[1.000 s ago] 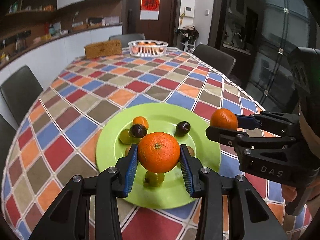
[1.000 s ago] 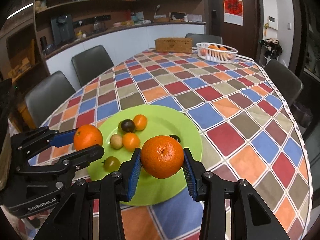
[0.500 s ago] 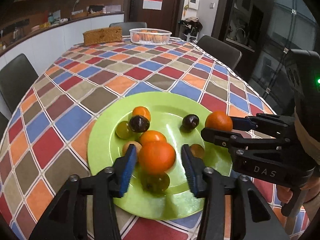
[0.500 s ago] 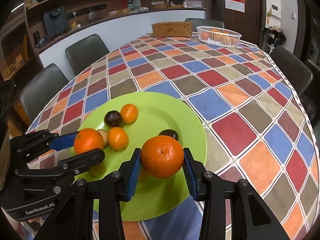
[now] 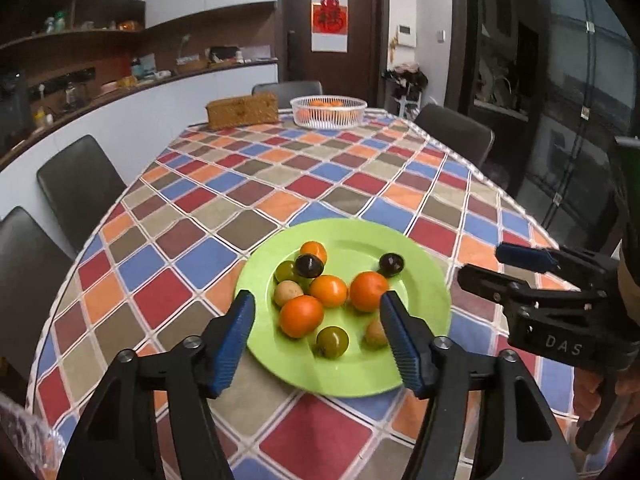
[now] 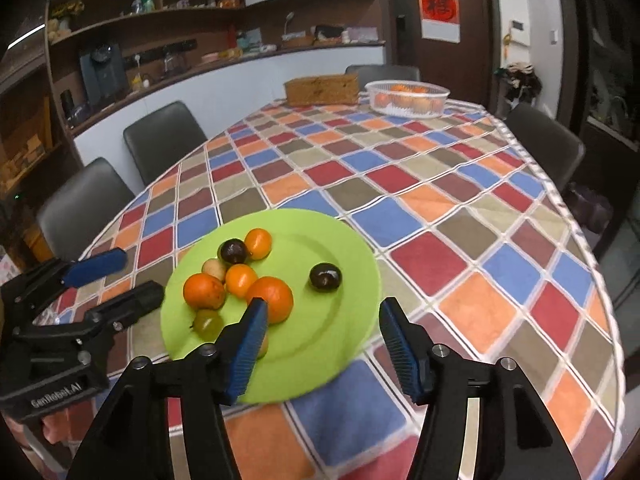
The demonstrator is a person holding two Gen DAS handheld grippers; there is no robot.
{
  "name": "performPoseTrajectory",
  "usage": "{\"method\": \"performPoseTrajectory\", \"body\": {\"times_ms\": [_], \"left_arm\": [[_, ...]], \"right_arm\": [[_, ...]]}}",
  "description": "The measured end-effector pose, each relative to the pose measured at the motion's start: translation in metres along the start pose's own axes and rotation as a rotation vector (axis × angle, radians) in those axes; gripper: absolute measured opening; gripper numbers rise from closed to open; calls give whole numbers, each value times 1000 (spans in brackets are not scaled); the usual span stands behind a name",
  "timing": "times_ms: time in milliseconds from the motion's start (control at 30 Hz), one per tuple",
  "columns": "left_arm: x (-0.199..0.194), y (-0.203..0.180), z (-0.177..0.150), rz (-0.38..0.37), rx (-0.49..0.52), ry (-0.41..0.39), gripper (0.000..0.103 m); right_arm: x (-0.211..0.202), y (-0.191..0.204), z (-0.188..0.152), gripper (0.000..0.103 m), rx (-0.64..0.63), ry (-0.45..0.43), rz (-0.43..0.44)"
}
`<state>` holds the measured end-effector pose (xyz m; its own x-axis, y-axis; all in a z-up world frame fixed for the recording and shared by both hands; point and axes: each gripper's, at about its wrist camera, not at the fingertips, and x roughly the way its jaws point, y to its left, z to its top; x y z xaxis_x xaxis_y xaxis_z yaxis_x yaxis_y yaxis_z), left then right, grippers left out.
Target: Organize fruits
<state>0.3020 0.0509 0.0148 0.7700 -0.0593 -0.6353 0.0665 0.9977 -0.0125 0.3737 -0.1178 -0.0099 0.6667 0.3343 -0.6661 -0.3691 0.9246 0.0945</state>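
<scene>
A green plate (image 5: 424, 280) (image 6: 344, 280) lies on the checked tablecloth and holds several small fruits. Two oranges lie among them: one (image 5: 301, 316) (image 6: 203, 290) near the plate's left side, the other (image 5: 369, 291) (image 6: 271, 298) toward its middle. Dark plums (image 5: 391, 264) (image 6: 325, 276), green and tan fruits surround them. My left gripper (image 5: 316, 344) is open and empty above the plate's near edge; it also shows in the right wrist view (image 6: 116, 280). My right gripper (image 6: 320, 344) is open and empty over the plate's near right; it shows in the left wrist view (image 5: 504, 264).
A white basket of oranges (image 5: 328, 110) (image 6: 407, 98) and a woven box (image 5: 242, 110) (image 6: 322, 88) stand at the table's far end. Dark chairs (image 5: 78, 186) (image 6: 544, 144) ring the table. A counter with shelves runs along the left wall.
Both grippers have opened and let their oranges go onto the green plate, then drawn back and up. The oranges now rest among the other fruit.
</scene>
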Motion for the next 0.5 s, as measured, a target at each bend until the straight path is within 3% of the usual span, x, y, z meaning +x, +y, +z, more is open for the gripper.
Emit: {"method": "performPoseTrajectory", "body": {"times_ms": [267,500], "left_arm": [[-53,-14,-12,19,-10,-47,86],[-96,-32,-32,40,21,-109,94]], "right_arm": [[-73,4,-22,77,20,-85,-66],[-124,8,-48,82,25,-135,-122]]}}
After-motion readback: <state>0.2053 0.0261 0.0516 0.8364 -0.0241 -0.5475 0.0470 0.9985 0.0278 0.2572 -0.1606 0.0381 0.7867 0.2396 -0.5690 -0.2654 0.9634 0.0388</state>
